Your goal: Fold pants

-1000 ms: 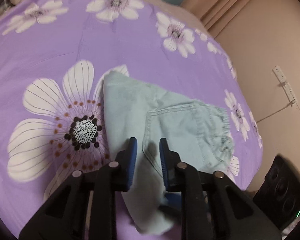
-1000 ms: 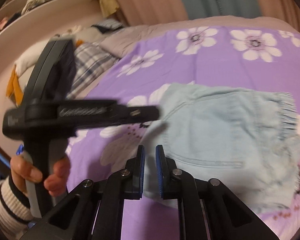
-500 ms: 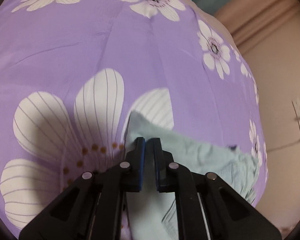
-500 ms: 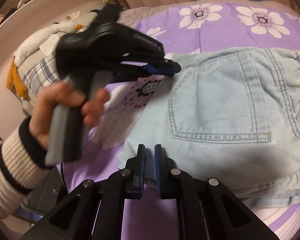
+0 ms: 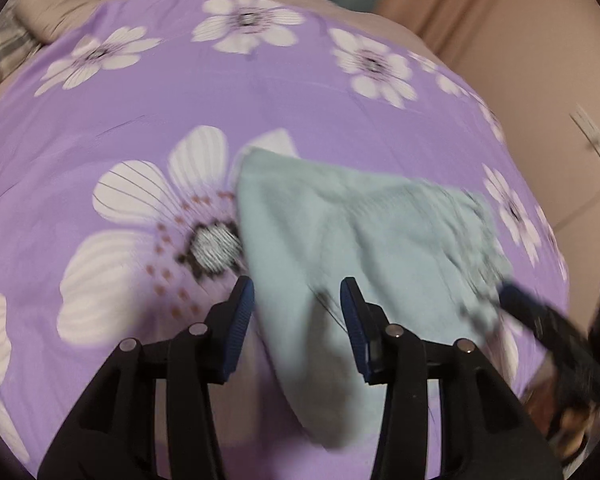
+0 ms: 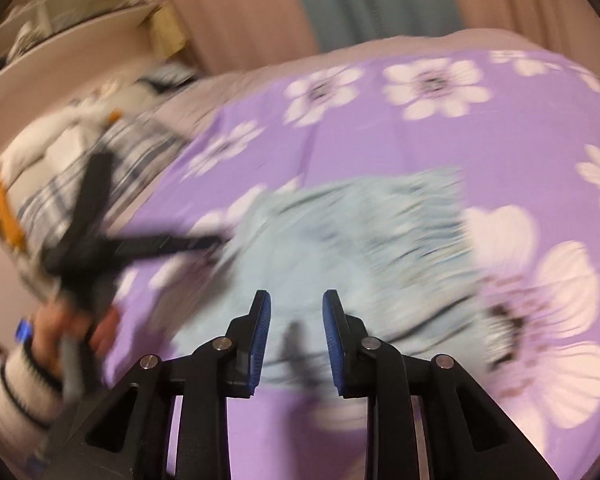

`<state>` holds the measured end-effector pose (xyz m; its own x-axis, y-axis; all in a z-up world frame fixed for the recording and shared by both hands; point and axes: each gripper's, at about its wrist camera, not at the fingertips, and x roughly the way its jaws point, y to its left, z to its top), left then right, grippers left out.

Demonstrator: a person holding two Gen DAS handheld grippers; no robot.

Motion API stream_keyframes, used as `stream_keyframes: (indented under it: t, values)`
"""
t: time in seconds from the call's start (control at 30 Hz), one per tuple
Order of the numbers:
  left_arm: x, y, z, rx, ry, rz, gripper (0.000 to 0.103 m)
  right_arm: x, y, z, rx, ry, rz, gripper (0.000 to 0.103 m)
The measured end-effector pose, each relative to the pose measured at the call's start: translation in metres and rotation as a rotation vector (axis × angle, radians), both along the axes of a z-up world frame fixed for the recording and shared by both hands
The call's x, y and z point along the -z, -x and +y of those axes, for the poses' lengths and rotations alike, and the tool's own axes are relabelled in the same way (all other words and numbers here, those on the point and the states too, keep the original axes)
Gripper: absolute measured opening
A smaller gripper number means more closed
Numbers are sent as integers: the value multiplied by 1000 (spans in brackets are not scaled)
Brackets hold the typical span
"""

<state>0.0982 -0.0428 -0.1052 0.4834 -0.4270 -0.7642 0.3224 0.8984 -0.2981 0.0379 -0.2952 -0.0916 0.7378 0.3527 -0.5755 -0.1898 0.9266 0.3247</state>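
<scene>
Left claw: the black two-finger left gripper (image 5: 297,312) with blue ribbed pads is spread wide and holds nothing; it sits at the bottom centre of its own view, above the near edge of the cloth.
Right claw: the matching black right gripper (image 6: 296,328) is released too, pads apart, nothing between them, low in the middle of its frame.
Pants: the folded pale blue denim pants (image 5: 352,240) lie flat on the bed, centre to lower right in the left view; in the right view (image 6: 340,248) they fill the middle, blurred.
Bedding: a purple bedspread printed with big white flowers (image 5: 180,92) lies under the pants and spreads across both frames.
Other claw in sight: the left gripper shows at mid-left of the right view (image 6: 216,242), held in a hand (image 6: 68,326) with a striped cuff, its tip near the pants' left edge; blur hides whether it touches.
Background: a plaid pillow (image 6: 100,160) at the upper left of the right view.
</scene>
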Motion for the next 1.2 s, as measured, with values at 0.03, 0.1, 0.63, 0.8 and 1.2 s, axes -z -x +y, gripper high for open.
stream_keyframes:
  t: [0.03, 0.1, 0.63, 0.8, 1.2]
  values:
    - [1, 8, -4, 17, -7, -10, 43, 0, -3, -3, 21, -2, -1, 26]
    - [4, 21, -11, 39, -33, -31, 43, 1, -6, -8, 42, -36, 7, 26]
    - [27, 50, 5, -18, -31, 57, 48, 27, 5, -14, 87, -20, 103, 28]
    - [20, 55, 16, -56, 33, 75, 56, 29, 25, -42, 102, -149, 94, 47]
    - [35, 49, 50, -139, 240, 217, 63, 54, 19, -86, 229, -367, 216, 65]
